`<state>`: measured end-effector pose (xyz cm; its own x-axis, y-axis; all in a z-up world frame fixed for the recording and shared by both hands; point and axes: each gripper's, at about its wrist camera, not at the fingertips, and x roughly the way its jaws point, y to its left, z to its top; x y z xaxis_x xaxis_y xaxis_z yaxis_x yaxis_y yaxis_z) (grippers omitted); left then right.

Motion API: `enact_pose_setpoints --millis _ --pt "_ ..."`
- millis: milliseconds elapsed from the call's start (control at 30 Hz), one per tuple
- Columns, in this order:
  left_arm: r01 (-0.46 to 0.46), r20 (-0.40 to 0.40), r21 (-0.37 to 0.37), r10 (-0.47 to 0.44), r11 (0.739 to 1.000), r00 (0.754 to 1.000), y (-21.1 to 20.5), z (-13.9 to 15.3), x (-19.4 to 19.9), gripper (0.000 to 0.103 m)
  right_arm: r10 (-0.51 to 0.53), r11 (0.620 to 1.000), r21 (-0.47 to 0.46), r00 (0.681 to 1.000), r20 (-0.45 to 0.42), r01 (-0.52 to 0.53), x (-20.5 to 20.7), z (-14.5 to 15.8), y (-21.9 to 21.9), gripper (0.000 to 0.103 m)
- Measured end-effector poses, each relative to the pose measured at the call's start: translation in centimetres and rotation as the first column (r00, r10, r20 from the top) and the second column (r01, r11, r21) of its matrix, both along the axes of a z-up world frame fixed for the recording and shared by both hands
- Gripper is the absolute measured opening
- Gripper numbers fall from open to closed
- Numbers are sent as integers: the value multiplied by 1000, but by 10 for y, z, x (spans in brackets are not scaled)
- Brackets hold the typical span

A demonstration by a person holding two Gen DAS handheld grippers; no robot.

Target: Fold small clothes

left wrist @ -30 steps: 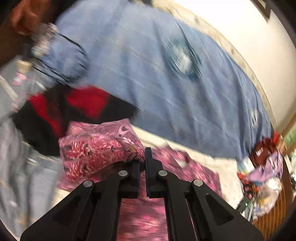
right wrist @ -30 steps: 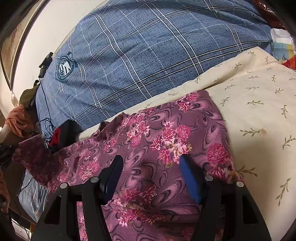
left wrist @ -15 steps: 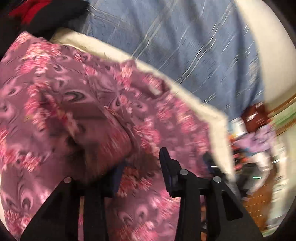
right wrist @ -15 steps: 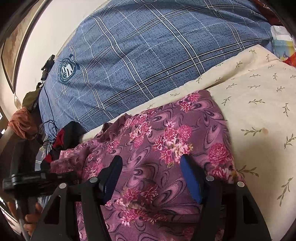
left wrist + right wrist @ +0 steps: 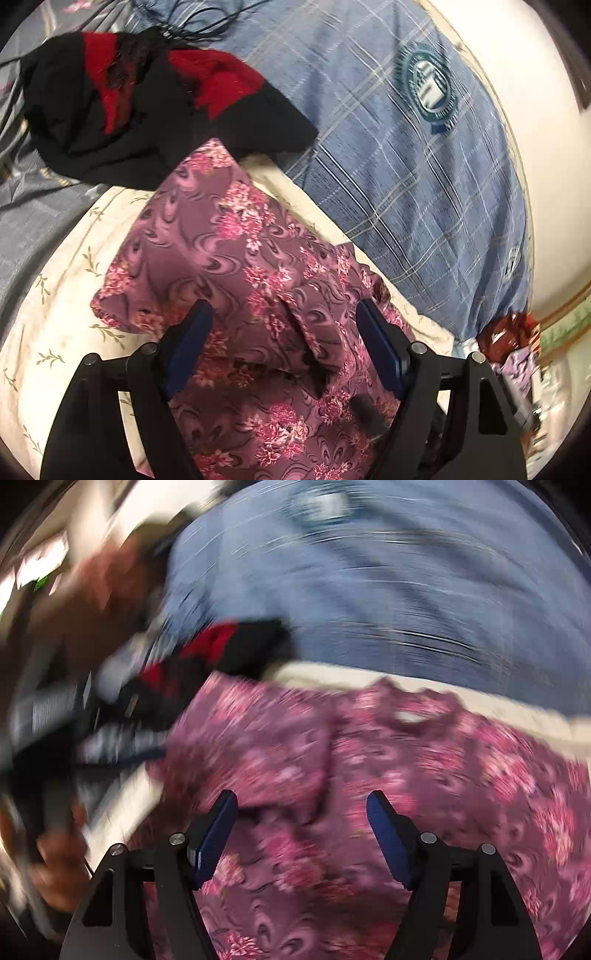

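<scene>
— Two grippers, both with fingers spread wide and nothing between them. The left gripper (image 5: 282, 325) hangs over the floral garment (image 5: 236, 258), a thin purple cloth printed with pink blossoms and dark swirls.

— And where does the garment lie?

— On the cream sheet (image 5: 55, 295), a smooth cotton with small olive sprigs. One long flap runs up to a blunt corner near the black and red sweater (image 5: 147, 107), a soft, fuzzy heap bunched into lumps. Lower down, the cloth buckles into a deep crease with a dark pocket of shadow.

— What lies behind?

— A blue plaid blanket (image 5: 388, 158), woven with pale crossing lines and a round teal crest.

— And the right side?

— The right gripper (image 5: 301, 812) shows blue pads on black fingers, also above the garment (image 5: 369, 760). That view is heavily smeared; the blanket (image 5: 369, 572) and sweater (image 5: 221, 646) read only as streaks of colour.
</scene>
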<state>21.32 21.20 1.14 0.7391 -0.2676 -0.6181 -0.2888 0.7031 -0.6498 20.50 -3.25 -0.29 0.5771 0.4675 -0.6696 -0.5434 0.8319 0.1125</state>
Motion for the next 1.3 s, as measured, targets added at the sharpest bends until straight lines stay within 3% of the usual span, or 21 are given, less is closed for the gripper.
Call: enact_pose_setpoints --millis 67,133,300,333,400,433,500,567,667,733,833,933,1033,1100,1133,1167,1200,1233,1300 --pt "-12 -3 -17 12 1000 1000 7 -3 -3 80 42 989 -141 997 71 -32 -13 -9 23 76" --pt "-19 -6 -20 19 1000 1000 9 -5 -1 80 71 975 -216 991 116 -45 -17 -13 35 78" --pt "-46 -5 7 46 999 999 14 -6 -1 80 99 963 -264 982 164 -53 0 -17 54 79" --pt "-50 -5 12 50 999 999 15 -7 0 80 123 956 -284 978 171 -71 4 -20 62 75" --pt "-57 -4 16 57 998 998 17 -8 0 80 141 953 -290 975 174 -86 7 -22 68 34" --pt "-60 -4 11 60 998 998 19 -9 0 80 133 966 -239 982 133 -98 14 -19 65 9" --pt "-60 -8 2 60 998 998 19 -11 2 80 72 994 -93 993 93 -63 19 -6 45 9" --pt "-41 -12 -2 41 999 999 15 -13 4 80 -17 996 83 999 47 13 24 9 7 9" --pt "27 -25 -2 -27 1000 999 -1 -17 11 80 -176 923 338 983 -55 185 28 23 -78 8" --pt "90 -36 -8 -90 996 995 -16 -21 16 80 -292 839 440 947 -135 321 26 18 -141 8" --pt "155 -47 13 -155 988 987 -38 -24 20 80 -414 751 469 884 -215 465 24 0 -203 7" --pt "210 -74 37 -206 977 976 -58 -29 25 80 -455 673 490 833 -315 554 20 -25 -241 7" --pt "232 -110 77 -223 970 969 -70 -34 29 80 -434 646 511 823 -365 567 22 -39 -251 14" --pt "232 -108 89 -222 969 969 -73 -33 30 80 -442 632 505 808 -389 588 26 -43 -251 24" --pt "233 -104 85 -224 969 969 -73 -32 29 80 -442 624 500 799 -408 600 31 -47 -249 34" --pt "232 -98 78 -224 969 970 -72 -31 28 80 -443 623 498 797 -410 603 29 -47 -248 34" --pt "222 -90 69 -216 973 972 -69 -29 28 80 -449 635 485 798 -402 601 33 -45 -245 32" --pt "209 -80 62 -204 976 976 -65 -28 26 80 -445 656 475 809 -384 587 36 -41 -242 14" --pt "176 -63 43 -173 984 983 -53 -28 21 80 -425 648 529 836 -346 548 31 -28 -245 7"
